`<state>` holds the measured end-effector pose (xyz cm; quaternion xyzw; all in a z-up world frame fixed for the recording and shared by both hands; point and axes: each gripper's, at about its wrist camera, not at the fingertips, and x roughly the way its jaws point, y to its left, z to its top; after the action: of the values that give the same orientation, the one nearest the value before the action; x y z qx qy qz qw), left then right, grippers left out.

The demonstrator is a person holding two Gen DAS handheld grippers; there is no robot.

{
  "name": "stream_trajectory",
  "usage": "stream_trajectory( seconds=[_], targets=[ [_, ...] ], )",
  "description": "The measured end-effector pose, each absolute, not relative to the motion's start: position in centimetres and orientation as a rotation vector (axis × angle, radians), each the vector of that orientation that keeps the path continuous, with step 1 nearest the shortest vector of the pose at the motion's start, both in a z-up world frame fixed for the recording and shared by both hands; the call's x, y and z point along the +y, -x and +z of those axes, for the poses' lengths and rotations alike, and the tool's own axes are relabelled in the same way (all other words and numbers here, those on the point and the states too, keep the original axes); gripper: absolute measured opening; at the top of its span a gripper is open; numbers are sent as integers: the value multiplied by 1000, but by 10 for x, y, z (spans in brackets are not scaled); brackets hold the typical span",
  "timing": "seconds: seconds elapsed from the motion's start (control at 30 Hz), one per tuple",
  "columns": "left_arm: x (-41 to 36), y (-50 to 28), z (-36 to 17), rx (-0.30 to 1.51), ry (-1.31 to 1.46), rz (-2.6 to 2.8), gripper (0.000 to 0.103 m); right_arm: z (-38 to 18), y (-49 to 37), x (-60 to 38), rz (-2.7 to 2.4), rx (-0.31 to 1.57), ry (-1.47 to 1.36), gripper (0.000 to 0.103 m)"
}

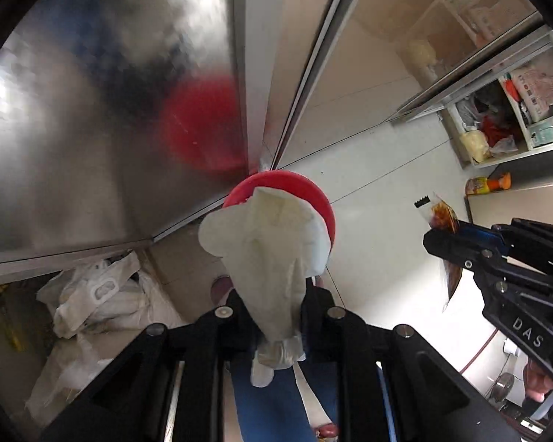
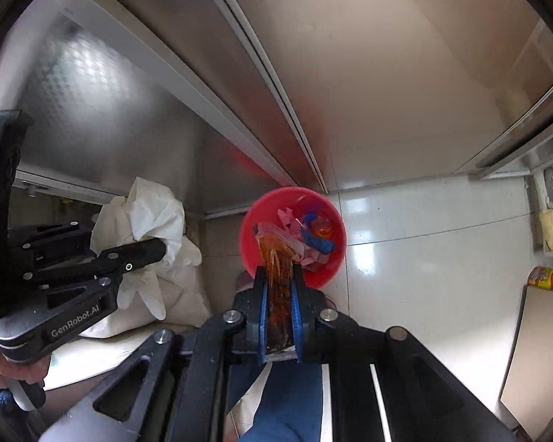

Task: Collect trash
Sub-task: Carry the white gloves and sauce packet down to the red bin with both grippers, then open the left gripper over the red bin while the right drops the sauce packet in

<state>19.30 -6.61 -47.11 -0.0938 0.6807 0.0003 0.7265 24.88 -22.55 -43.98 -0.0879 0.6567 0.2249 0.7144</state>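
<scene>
A: Trash in both grippers? Where?

B: Left gripper [image 1: 276, 316] is clamped on a crumpled white tissue [image 1: 272, 258]; right gripper [image 2: 279, 294] is pinched tight on a brown see-through wrapper [image 2: 278, 269].

A: And below them?

B: A red bin [image 2: 250, 235] on the white tiled floor [image 2: 424, 243], already holding pink and blue scraps [image 2: 313, 239]. White bags [image 2: 155, 221] lie beside it, by the steel cabinet [image 1: 92, 110].
</scene>
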Motion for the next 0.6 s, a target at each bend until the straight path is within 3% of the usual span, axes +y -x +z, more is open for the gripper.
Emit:
stream_trajectory(
  seconds=[0.5, 0.6],
  targets=[
    [-83, -206, -545, 1498, 165, -24, 14, -520, -250, -232, 418, 1489, 145, 10],
    [-83, -205, -552, 1494, 166, -36, 24, -521, -251, -239, 410, 1495, 133, 10]
  ],
)
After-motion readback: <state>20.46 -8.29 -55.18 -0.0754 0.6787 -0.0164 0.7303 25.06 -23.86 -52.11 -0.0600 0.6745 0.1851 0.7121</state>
